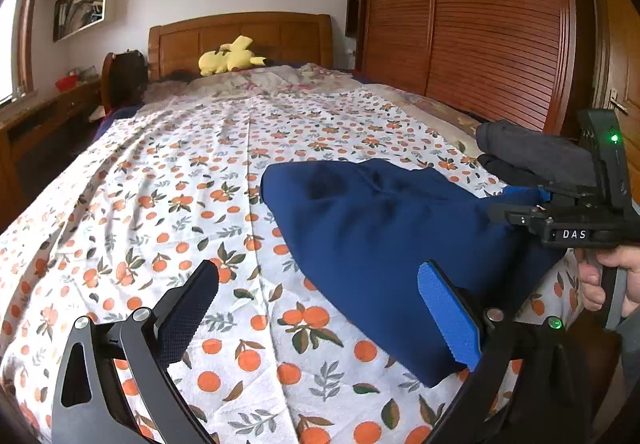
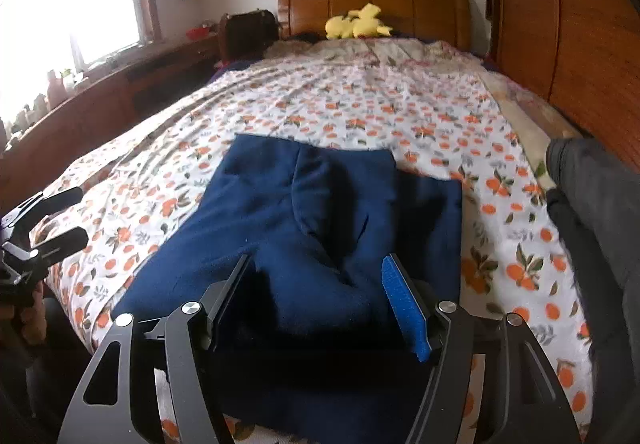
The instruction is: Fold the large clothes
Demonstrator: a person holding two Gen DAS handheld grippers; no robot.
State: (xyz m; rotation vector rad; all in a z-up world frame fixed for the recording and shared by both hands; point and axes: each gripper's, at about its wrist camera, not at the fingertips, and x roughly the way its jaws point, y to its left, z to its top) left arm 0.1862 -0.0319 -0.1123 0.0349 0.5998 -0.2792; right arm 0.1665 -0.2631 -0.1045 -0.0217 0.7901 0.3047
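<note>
On my left wrist view the left gripper (image 1: pixel 316 308) stands spread wide over the orange-print bedsheet (image 1: pixel 168 180), nothing between its pads, with the blue garment (image 1: pixel 384 240) just right of centre. On my right wrist view the right gripper (image 2: pixel 320 304) is part open low in the frame, the blue garment (image 2: pixel 320 204) bunched between its fingers; I cannot tell whether the pads press it. A dark grey garment (image 2: pixel 592 196) lies at the right edge, a yellow plush toy (image 2: pixel 358 26) by the headboard.

Bed (image 2: pixel 400 104) bearing blue garment (image 2: pixel 304 212)
</note>
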